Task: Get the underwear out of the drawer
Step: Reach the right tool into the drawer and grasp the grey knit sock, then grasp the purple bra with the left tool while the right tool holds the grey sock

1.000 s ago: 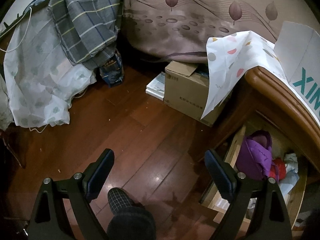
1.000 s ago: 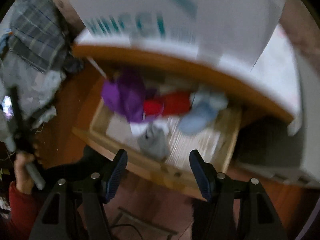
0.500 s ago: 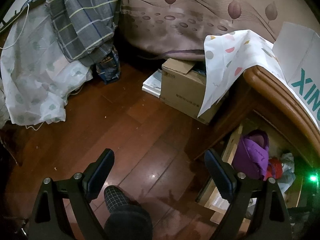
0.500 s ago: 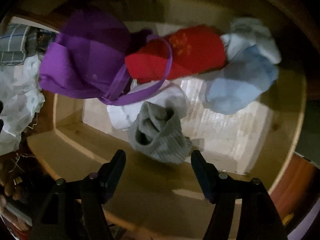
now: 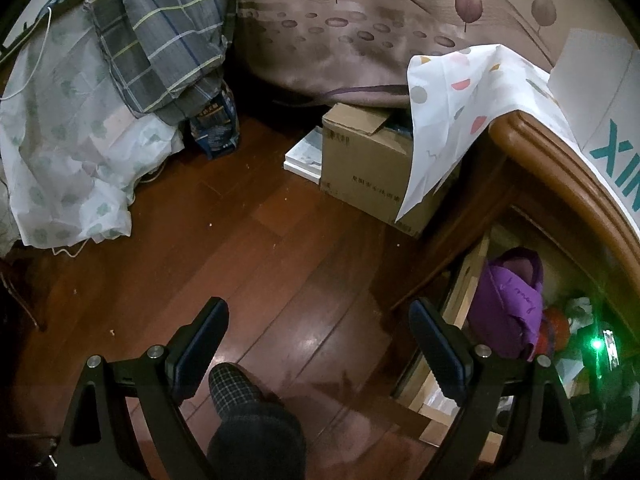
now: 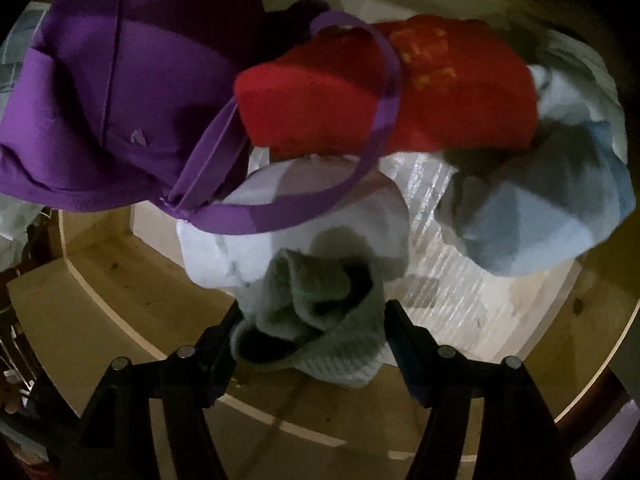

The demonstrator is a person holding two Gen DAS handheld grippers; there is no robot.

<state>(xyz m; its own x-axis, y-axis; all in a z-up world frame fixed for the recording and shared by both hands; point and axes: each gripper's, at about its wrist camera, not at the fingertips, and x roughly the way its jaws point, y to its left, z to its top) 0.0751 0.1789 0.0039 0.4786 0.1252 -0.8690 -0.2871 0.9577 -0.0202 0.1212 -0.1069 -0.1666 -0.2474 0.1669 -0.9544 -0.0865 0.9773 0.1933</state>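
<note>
- In the left wrist view, at the upper left of the frame, we see a pale leaf-print sheet (image 5: 60, 152) with a grey plaid cloth (image 5: 168, 36) draped over it.
- At the lower centre, our left tool (image 5: 318, 346) hangs over the wooden floor (image 5: 224, 240), its jaws spread wide with nothing between them; a foot in a checked slipper (image 5: 236, 390) shows just below.
- Right of centre stands a cardboard box (image 5: 360, 168), partly under a spotted white cloth (image 5: 452, 112).
- At the lower right the open drawer (image 5: 468, 280) shows the purple underwear (image 5: 508, 312) lying inside.
- In the right wrist view, the purple underwear (image 6: 120, 92) fills the upper left of the drawer (image 6: 120, 304), its strap looped across a red garment (image 6: 400, 84) at the upper centre.
- At the lower centre, our right tool (image 6: 312, 336) sits down in the drawer; its jaws have just been opening, and they stand on either side of a grey knitted bundle (image 6: 316, 320). We cannot tell whether the pads press on it.
- A white garment (image 6: 296, 208) lies behind the bundle, a pale blue one (image 6: 532, 212) at the right.
</note>
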